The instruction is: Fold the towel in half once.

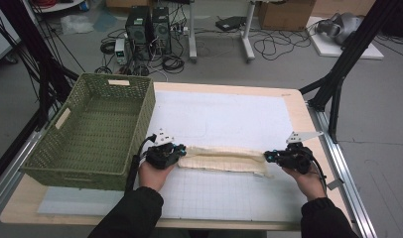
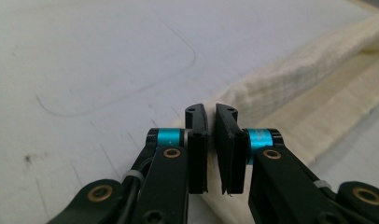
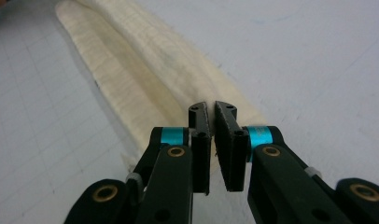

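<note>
You're working a cream cloth (image 1: 223, 159) that's lying folded into a long strip across the lower middle of the high view, on the white mat (image 1: 229, 119) covering the tabletop (image 1: 296, 106). The green basket (image 1: 93, 131) is sitting at the left of that view, just beside your left hand.

Left gripper (image 1: 182, 151) is sitting at the strip's left end, right gripper (image 1: 267, 157) at its right end. In both gripper views the jaws are standing nearly closed, just a thin slit between the pads. On the right, the cloth (image 3: 145, 79) edge is running up into that slit, so it's looking pinched. On the left, the cloth (image 2: 290, 88) is lying under and behind the jaws, and I can't tell if any fabric is actually caught, so don't trust that side yet.

Handling-wise, I'm guessing this thing is light, soft and floppy, woven and not slippery. It'll be sagging in the middle the moment you lift. Take the two end corners, through all the layers, or the fold will be falling open.
</note>
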A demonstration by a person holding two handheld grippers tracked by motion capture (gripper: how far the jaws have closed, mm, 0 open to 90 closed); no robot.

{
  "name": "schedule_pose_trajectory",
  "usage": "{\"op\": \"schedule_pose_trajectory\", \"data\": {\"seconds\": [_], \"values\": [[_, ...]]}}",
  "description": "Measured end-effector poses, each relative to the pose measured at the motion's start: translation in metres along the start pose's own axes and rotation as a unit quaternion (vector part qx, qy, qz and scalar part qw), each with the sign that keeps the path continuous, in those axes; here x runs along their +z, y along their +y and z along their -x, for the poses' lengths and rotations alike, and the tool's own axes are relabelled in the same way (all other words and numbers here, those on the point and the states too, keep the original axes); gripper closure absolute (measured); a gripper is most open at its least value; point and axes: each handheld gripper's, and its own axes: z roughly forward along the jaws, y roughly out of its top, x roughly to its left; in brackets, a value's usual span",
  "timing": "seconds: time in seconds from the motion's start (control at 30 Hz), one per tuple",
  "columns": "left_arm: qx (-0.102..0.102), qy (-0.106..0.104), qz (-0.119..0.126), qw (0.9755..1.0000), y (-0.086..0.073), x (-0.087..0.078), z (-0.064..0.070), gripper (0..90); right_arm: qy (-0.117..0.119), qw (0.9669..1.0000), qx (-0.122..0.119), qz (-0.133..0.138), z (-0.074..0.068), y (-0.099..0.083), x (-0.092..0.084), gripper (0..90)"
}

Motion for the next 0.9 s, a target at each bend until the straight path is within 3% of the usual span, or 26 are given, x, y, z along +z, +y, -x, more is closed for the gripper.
{"op": "schedule_pose_trajectory", "data": {"seconds": [0.33,0.57,0.6,0.7,0.9], "values": [[0.003,-0.02,-0.025,0.9995,-0.013,-0.006,0.002,83.0,0.02,0.9995,0.001,-0.026,-0.007,-0.019,0.001,80.9],[0.002,-0.036,-0.031,0.9989,-0.012,-0.009,0.002,71.1,0.025,0.9992,0.009,0.028,-0.003,-0.004,-0.017,67.3],[0.002,-0.035,-0.03,0.9989,-0.012,-0.009,0.002,71.6,0.024,0.9991,0.009,0.033,-0.003,0.0,-0.017,65.1],[0.008,-0.025,-0.029,0.9992,-0.012,-0.007,0.001,87.5,0.014,0.9992,0.005,0.036,0.0,0.011,-0.012,62.4],[0.001,-0.008,-0.026,0.9996,-0.011,-0.005,-0.002,88.7,-0.002,0.9996,0.02,0.019,0.015,0.026,0.003,62.2]]}}
